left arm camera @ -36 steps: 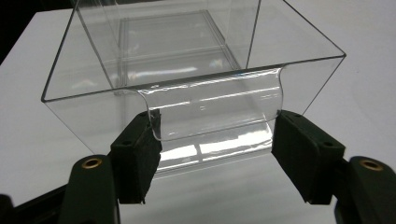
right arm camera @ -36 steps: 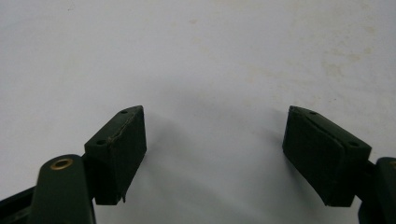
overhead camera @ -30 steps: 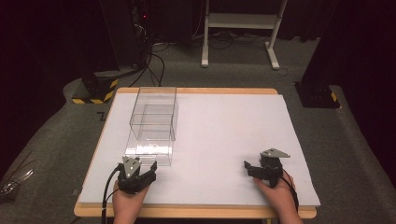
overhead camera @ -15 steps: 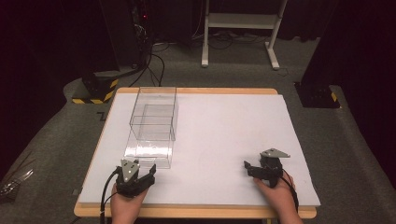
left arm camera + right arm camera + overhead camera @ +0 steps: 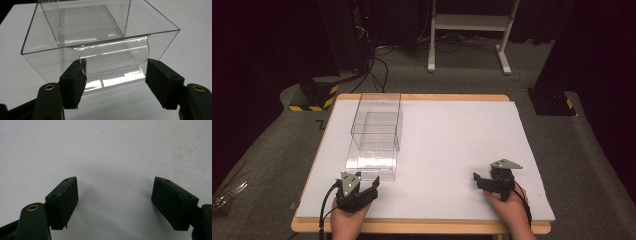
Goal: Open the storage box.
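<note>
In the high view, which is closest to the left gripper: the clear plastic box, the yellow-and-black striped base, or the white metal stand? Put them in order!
From the left gripper, nearest first:
1. Clear plastic box, just ahead of it on the white table top.
2. Yellow-and-black striped base, on the floor past the table's far left corner.
3. White metal stand, farthest, on the floor far behind the table.

This looks like a lab or recording studio: black curtains (image 5: 257,60) close in a grey carpeted floor (image 5: 462,80), cables (image 5: 377,65) trail behind, hazard-striped weights (image 5: 314,95) anchor stands, and a white-topped surface (image 5: 452,145) sits alone.
</note>
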A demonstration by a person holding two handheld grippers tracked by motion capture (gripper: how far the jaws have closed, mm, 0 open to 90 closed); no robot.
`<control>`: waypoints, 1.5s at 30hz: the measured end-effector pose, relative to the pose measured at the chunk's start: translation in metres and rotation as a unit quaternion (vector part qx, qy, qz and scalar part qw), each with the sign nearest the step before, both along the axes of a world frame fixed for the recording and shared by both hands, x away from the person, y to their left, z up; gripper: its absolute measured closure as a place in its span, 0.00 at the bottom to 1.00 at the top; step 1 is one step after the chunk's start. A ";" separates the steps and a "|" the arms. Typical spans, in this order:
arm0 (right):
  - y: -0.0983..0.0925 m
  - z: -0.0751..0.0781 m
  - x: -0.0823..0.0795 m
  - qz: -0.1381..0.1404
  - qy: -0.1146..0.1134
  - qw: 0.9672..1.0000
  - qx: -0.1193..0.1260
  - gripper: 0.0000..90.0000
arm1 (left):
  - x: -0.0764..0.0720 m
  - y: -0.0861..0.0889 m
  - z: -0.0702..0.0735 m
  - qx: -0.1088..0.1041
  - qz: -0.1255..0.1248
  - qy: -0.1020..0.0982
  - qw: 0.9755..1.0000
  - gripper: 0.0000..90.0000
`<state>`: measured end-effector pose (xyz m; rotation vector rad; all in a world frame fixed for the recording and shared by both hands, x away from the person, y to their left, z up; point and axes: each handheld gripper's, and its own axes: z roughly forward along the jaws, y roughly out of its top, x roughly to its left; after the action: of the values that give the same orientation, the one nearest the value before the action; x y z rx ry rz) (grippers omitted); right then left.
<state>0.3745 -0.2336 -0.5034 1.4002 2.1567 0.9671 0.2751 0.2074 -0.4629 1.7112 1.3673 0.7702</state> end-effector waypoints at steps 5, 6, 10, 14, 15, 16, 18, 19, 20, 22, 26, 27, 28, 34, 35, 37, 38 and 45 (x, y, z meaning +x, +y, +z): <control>0.000 0.000 0.000 0.000 0.000 1.000 0.001 0.24 | -0.011 -0.003 0.005 0.000 -0.007 -0.013 1.000 0.49; 0.000 0.000 0.000 0.000 0.000 1.000 0.000 0.24 | -0.012 -0.003 0.006 0.002 -0.006 -0.015 1.000 0.47; 0.000 0.000 0.000 0.000 0.000 1.000 0.000 0.24 | -0.015 -0.006 0.008 0.003 -0.002 -0.025 1.000 0.42; 0.000 0.000 0.000 0.000 0.000 1.000 0.000 0.24 | -0.016 -0.013 0.014 0.011 -0.010 -0.037 0.999 0.41; 0.000 0.000 0.000 0.000 0.000 1.000 0.000 0.24 | -0.016 -0.013 0.016 0.009 -0.010 -0.040 0.999 0.41; 0.000 0.000 0.000 0.000 0.000 1.000 0.000 0.24 | -0.016 -0.013 0.016 0.009 -0.010 -0.040 0.999 0.41; 0.000 0.000 0.000 0.000 0.000 1.000 0.000 0.24 | -0.014 -0.014 0.022 0.014 -0.011 -0.050 0.999 0.41; 0.000 0.000 0.000 0.000 0.000 1.000 0.000 0.24 | -0.013 -0.014 0.023 0.013 -0.011 -0.051 0.999 0.41; 0.000 0.000 0.000 0.000 0.000 1.000 0.000 0.24 | -0.011 -0.014 0.025 0.011 -0.010 -0.052 0.999 0.40; 0.000 0.000 0.000 0.000 0.000 1.000 0.000 0.24 | -0.008 -0.015 0.028 0.012 -0.010 -0.055 0.998 0.38; 0.000 0.000 0.000 0.000 0.000 1.000 0.000 0.24 | 0.001 -0.020 0.029 0.041 -0.003 -0.058 0.997 0.31; 0.000 0.000 0.000 0.000 0.000 1.000 0.000 0.24 | 0.003 -0.022 0.028 0.046 0.002 -0.054 0.997 0.29; 0.000 0.000 0.000 0.000 0.000 1.000 0.000 0.24 | 0.006 -0.023 0.026 0.053 0.006 -0.051 0.997 0.27; 0.000 0.000 0.000 0.000 0.000 1.000 0.001 0.24 | 0.012 -0.028 0.016 0.096 0.030 -0.046 0.994 0.21; 0.000 0.000 0.000 -0.001 0.001 1.000 0.002 0.24 | 0.012 -0.026 0.015 0.095 0.030 -0.045 0.994 0.20; 0.000 0.000 0.000 0.000 0.001 1.000 0.002 0.24 | 0.011 -0.026 0.015 0.097 0.030 -0.047 0.994 0.20; 0.000 0.000 0.000 -0.001 0.001 1.000 0.003 0.24 | 0.010 -0.025 0.015 0.098 0.029 -0.046 0.994 0.20; 0.000 0.000 0.000 0.000 0.001 1.000 0.002 0.24 | 0.004 -0.017 0.017 0.093 0.026 -0.044 0.994 0.21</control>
<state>0.3744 -0.2339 -0.5034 1.4045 2.1561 0.9718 0.2786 0.1907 -0.4458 1.7657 1.3185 1.0188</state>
